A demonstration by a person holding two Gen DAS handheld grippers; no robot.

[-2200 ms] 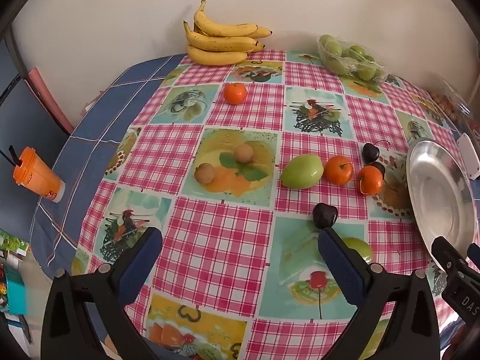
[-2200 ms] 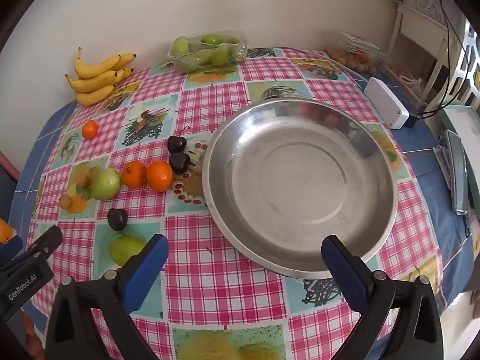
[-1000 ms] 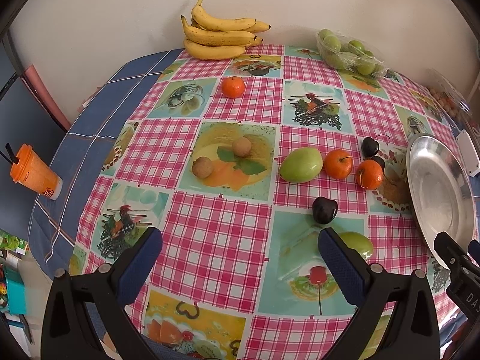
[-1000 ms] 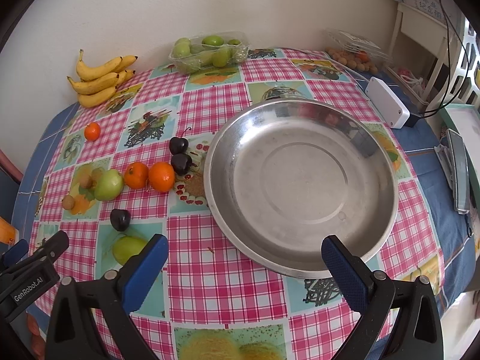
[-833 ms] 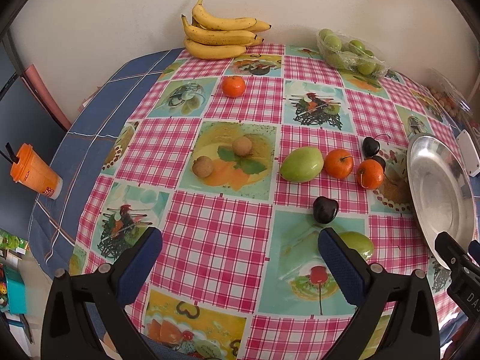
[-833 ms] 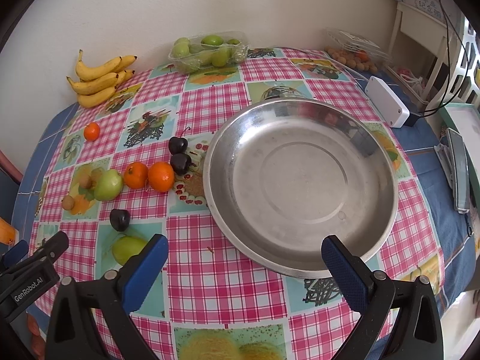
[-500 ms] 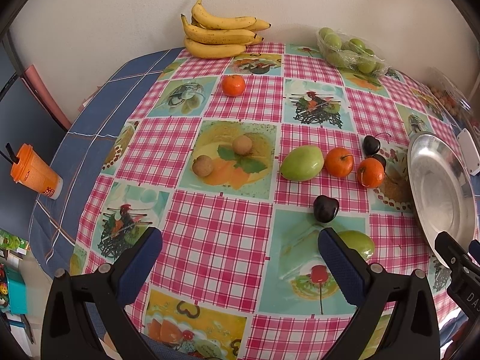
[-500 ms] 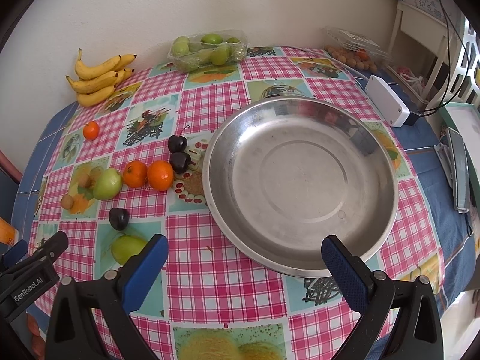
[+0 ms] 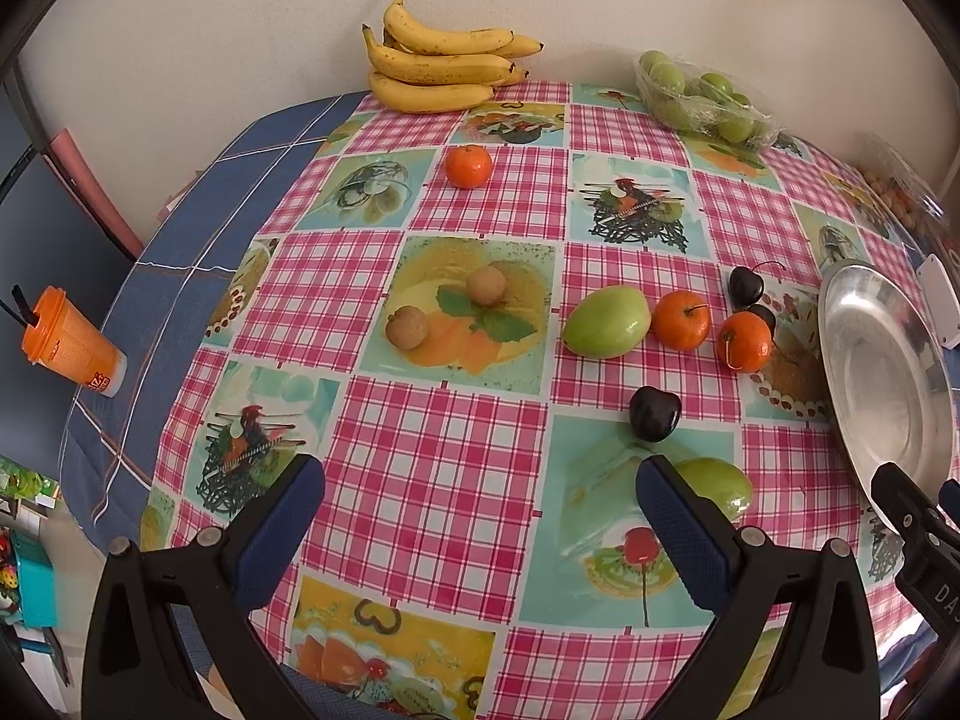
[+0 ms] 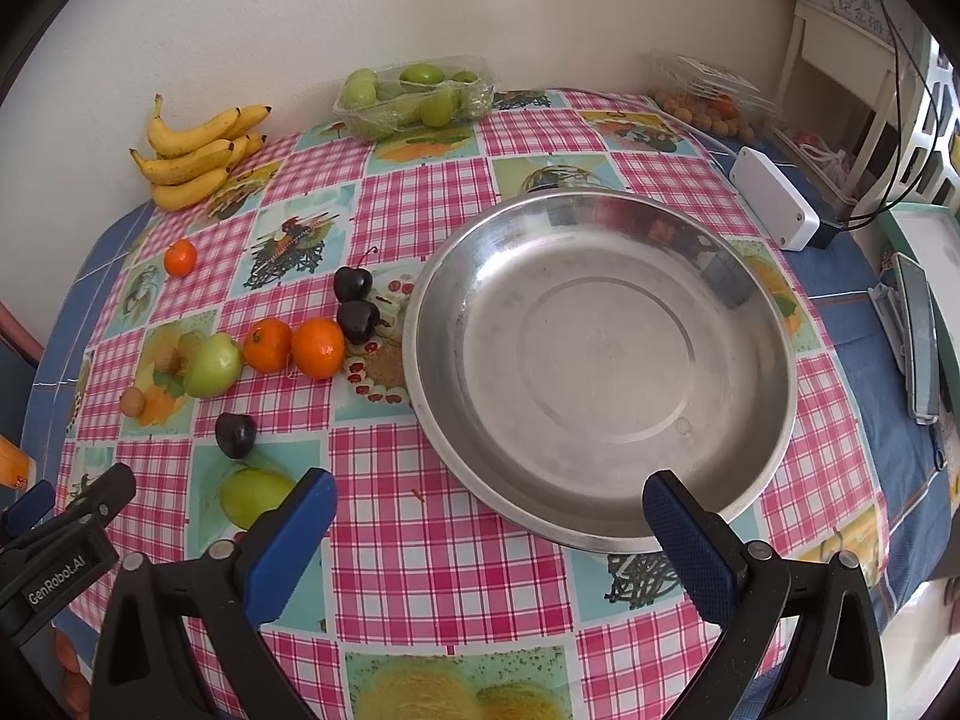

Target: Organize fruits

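Observation:
Loose fruit lies on the checked tablecloth: a green fruit point(image 9: 606, 322), two oranges point(image 9: 681, 320) point(image 9: 744, 341), dark cherries point(image 9: 746, 287) point(image 9: 654, 413), a second green fruit point(image 9: 720, 485) partly behind my finger, two brown fruits point(image 9: 407, 327) point(image 9: 486, 285) and a lone orange point(image 9: 468, 165). An empty steel dish point(image 10: 600, 372) sits to their right, also in the left wrist view point(image 9: 888, 384). My left gripper point(image 9: 480, 516) is open and empty above the table's near edge. My right gripper point(image 10: 486, 516) is open and empty at the dish's near rim.
Bananas point(image 9: 444, 69) and a clear tray of green fruits point(image 10: 414, 96) stand by the wall. A white box point(image 10: 774, 198), a tray of small fruits point(image 10: 702, 102) and a phone-like slab point(image 10: 915, 336) lie right. An orange cup point(image 9: 69, 342) stands left, off the table.
Both views shifted only slightly; the fruit and dish stay put and both grippers stay open.

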